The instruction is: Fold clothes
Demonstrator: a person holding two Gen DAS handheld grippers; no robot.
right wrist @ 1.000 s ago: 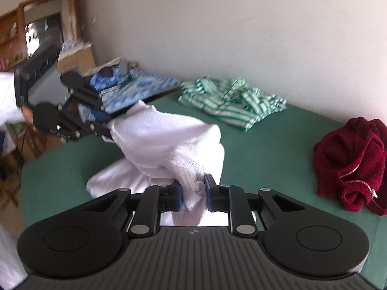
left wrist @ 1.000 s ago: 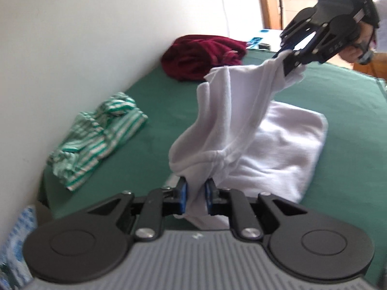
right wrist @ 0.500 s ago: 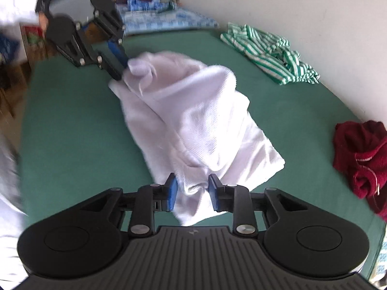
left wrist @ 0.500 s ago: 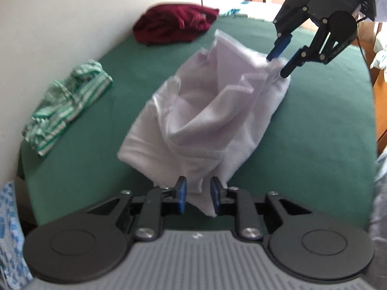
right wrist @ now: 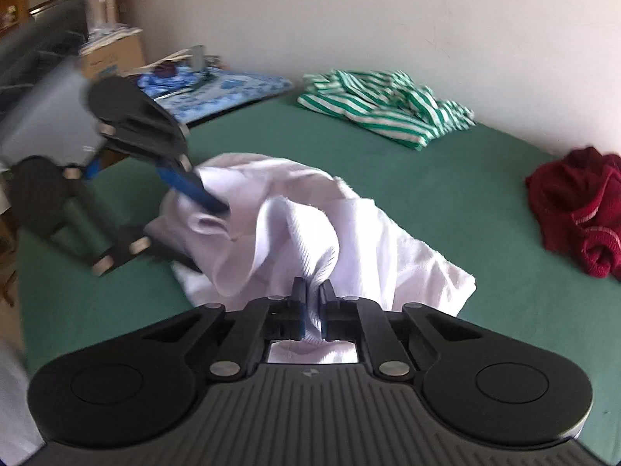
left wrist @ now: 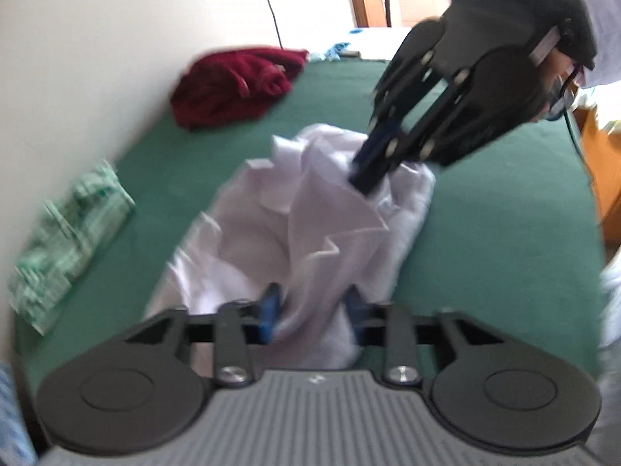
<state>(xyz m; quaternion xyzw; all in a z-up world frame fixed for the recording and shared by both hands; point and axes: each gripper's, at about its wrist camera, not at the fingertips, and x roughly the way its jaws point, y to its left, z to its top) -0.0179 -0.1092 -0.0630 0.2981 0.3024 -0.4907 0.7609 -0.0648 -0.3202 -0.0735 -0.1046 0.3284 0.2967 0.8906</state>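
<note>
A white garment lies crumpled on the green table; it also shows in the right wrist view. My left gripper is open, its jaws wide around a loose fold at the garment's near end. My right gripper is shut on a fold of the white garment. In the left wrist view the right gripper pinches the far end. In the right wrist view the left gripper sits at the garment's far left end.
A dark red garment lies bunched at the table's far end by the wall, also in the right wrist view. A green-and-white striped garment lies by the wall. A blue patterned cloth and boxes lie beyond the table.
Both grippers let go of the lifted garment and it dropped to the table. The left jaws have opened wider. The right gripper has closed again on a fold.
</note>
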